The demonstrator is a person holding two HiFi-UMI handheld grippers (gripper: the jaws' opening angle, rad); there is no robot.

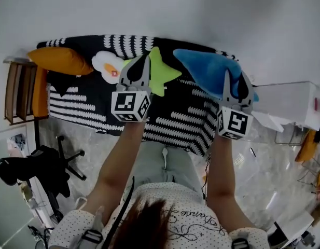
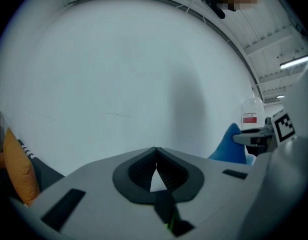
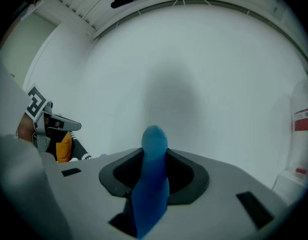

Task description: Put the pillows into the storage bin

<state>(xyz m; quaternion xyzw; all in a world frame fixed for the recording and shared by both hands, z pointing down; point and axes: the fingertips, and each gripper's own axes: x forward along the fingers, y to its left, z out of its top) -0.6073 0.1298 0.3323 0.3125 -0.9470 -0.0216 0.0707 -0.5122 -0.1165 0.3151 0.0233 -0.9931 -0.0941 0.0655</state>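
Observation:
In the head view a sofa with a black-and-white striped cover holds an orange pillow, a white flower-shaped pillow and a green star pillow. My right gripper is shut on a corner of the blue pillow, held up over the sofa's right end. In the right gripper view the blue pillow's fabric fills the gap between the jaws of the right gripper. My left gripper hovers over the star's left side. The left gripper is shut, tips touching, with nothing between them. A white box-like bin stands right of the sofa.
A plain white wall faces both grippers. A wooden side table stands left of the sofa, a black office chair below it. A white bottle with a red label stands at the right, near the bin. The person's legs stand against the sofa's front.

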